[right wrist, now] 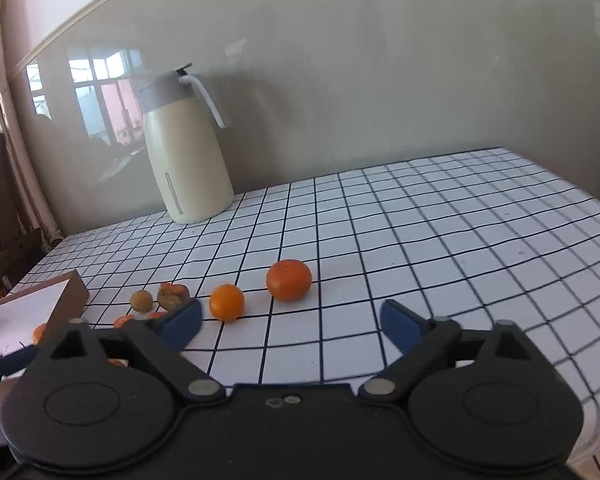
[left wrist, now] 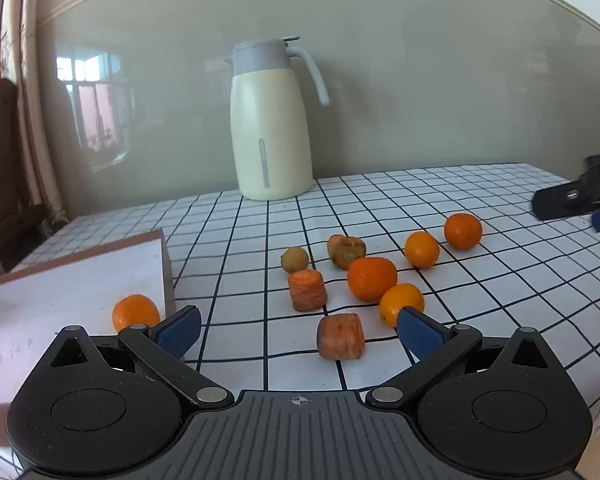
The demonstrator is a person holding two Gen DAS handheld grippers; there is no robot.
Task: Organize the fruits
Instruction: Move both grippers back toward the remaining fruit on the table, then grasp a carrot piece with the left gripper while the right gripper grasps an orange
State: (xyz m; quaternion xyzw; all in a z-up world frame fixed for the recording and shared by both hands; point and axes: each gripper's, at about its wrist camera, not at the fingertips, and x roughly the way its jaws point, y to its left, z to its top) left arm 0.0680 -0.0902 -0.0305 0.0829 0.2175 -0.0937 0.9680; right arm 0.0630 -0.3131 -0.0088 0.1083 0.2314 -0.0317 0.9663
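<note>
The left gripper (left wrist: 298, 330) is spread wide over a carrot chunk (left wrist: 341, 337), holding nothing; only its view shows the full fruit cluster and the orange (left wrist: 135, 312) on the white box (left wrist: 72, 280) at left. The right gripper (right wrist: 290, 320), also spread and empty, faces two oranges, the far-right one (right wrist: 289, 280) and a smaller one (right wrist: 227, 302), with a cream jug (right wrist: 186, 160) far left.

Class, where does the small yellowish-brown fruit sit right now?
In the left wrist view, the small brownish fruit lies mid-table, just behind a carrot chunk and left of the damaged fruit.
</note>
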